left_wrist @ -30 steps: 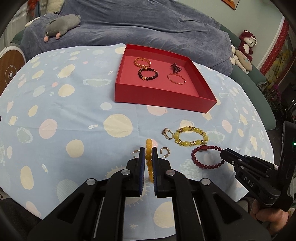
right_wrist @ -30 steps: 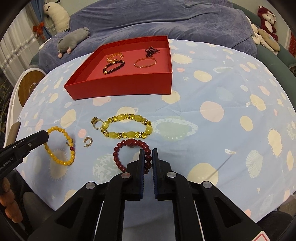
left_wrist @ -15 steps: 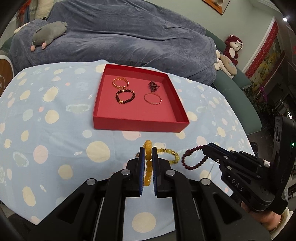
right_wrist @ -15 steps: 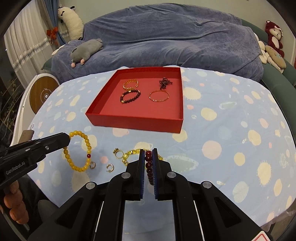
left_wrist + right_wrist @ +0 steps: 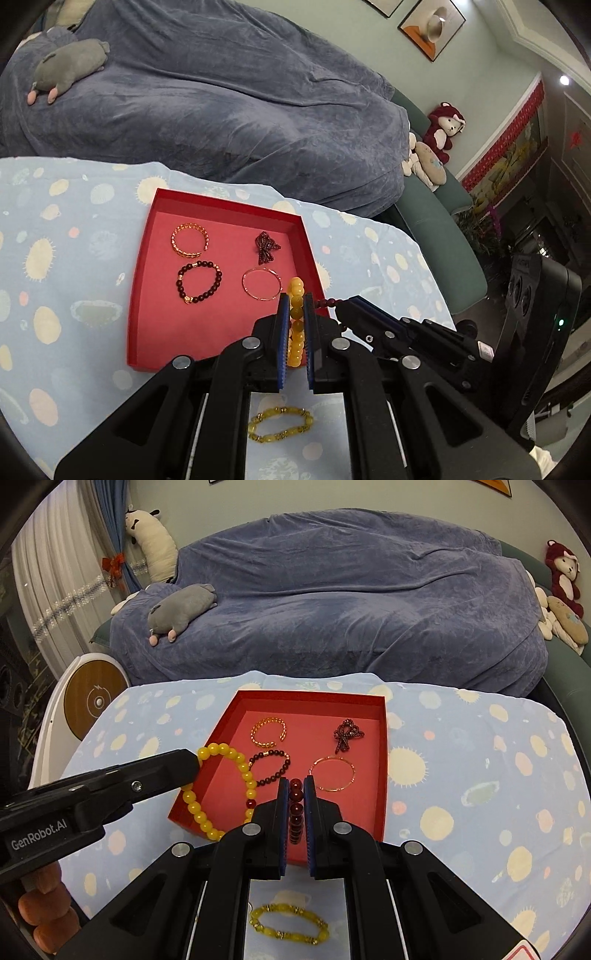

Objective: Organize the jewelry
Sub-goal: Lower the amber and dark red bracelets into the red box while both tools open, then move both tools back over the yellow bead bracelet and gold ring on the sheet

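My left gripper is shut on a yellow bead bracelet, held above the near right corner of the red tray. In the right wrist view the same yellow bracelet hangs from the left gripper over the tray's near left corner. My right gripper is shut on a dark red bead bracelet above the red tray. Inside the tray lie a gold bangle, a dark bead bracelet, a thin rose ring bracelet and a dark beaded knot.
A yellow-green bead bracelet lies on the spotted blue tablecloth near the front edge, under the grippers. A sofa under a blue blanket with plush toys stands behind the table. A round white device sits at the left.
Both grippers rose and moved forward from the loose jewelry to above the tray, each carrying its bracelet off the cloth.
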Tool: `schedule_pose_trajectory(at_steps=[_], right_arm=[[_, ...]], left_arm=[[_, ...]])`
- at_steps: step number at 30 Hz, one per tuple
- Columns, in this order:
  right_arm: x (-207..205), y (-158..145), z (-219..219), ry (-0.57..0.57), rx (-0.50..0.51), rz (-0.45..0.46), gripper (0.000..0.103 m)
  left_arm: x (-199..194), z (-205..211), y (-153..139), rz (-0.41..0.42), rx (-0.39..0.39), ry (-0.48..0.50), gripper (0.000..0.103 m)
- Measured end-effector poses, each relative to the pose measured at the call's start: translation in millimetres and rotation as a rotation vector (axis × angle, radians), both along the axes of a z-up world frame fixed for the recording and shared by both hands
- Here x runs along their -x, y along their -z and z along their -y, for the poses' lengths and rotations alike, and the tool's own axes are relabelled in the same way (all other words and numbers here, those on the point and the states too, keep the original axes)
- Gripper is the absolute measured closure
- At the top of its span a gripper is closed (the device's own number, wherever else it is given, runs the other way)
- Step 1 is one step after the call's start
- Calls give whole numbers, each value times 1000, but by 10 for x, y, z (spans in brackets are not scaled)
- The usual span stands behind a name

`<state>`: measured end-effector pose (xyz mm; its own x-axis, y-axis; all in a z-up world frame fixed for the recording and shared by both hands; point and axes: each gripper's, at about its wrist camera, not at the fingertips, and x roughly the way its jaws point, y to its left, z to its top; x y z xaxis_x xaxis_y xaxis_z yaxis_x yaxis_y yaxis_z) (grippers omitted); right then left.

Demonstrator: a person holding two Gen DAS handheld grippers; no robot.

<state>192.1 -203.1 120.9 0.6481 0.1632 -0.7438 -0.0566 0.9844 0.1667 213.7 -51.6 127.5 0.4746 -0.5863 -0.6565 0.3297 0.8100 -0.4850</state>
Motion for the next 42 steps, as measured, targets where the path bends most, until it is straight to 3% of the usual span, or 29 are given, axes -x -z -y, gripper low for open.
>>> schedule_pose_trajectory(at_steps=[3, 9, 17, 20, 25, 32, 42], right_arm=[[-166, 230, -14, 3, -32, -47, 96], [-294, 768, 43, 25, -16, -149, 96], [-344, 1043, 151, 54, 54, -191, 96], [-388, 1090, 137, 49, 73, -196, 95], [-437, 1107, 52, 28, 90, -187, 94], [-408, 1000, -12, 37, 100, -137, 62], [-152, 814, 0, 76, 106, -95, 42]], left_arm=[[-221, -33, 279, -59, 2, -32, 96], [-410, -135, 875, -138, -143, -80, 96], [-393, -157, 1126, -70, -418, -99, 96], [-387, -97, 1163, -37, -487, -86, 96], [-405, -76, 1178, -22, -485, -84, 94], [-389, -53, 1104, 23, -504, -116, 70], [-146, -102, 936, 44, -479, -144, 69]])
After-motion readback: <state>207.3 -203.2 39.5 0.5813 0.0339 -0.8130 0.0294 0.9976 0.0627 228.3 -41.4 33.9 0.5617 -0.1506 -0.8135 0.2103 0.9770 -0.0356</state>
